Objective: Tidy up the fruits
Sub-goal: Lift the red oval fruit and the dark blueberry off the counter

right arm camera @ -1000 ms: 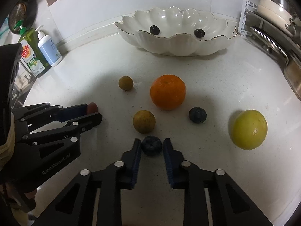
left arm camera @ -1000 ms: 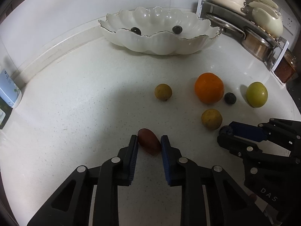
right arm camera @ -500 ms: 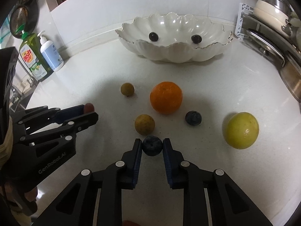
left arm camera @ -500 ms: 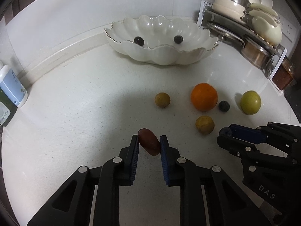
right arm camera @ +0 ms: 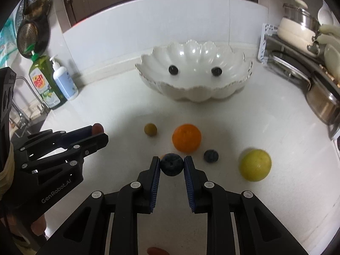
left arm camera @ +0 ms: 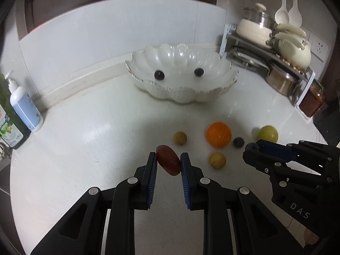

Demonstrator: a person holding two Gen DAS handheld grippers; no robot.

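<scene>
My left gripper (left arm camera: 169, 161) is shut on a dark red oval fruit (left arm camera: 169, 162), held above the white counter. In the right wrist view my right gripper (right arm camera: 171, 164) is shut on a dark blueberry (right arm camera: 171, 164), also lifted off the surface. On the counter lie an orange (right arm camera: 186, 137), another blueberry (right arm camera: 211, 156), a yellow-green round fruit (right arm camera: 255, 165) and a small brownish fruit (right arm camera: 150, 129). A second small yellowish fruit (left arm camera: 217, 160) shows in the left wrist view. The scalloped white bowl (right arm camera: 195, 94) at the back holds two dark berries (right arm camera: 173, 70).
Soap and dish-liquid bottles (right arm camera: 63, 82) stand at the back left by a sink tap. A rack with pots and pans (left arm camera: 276, 72) fills the back right. A jar (left arm camera: 311, 102) sits beside it. Open counter lies between the fruits and the bowl.
Both grippers have risen from the counter with their fruits still held, so the bowl and loose fruits look smaller and farther below.
</scene>
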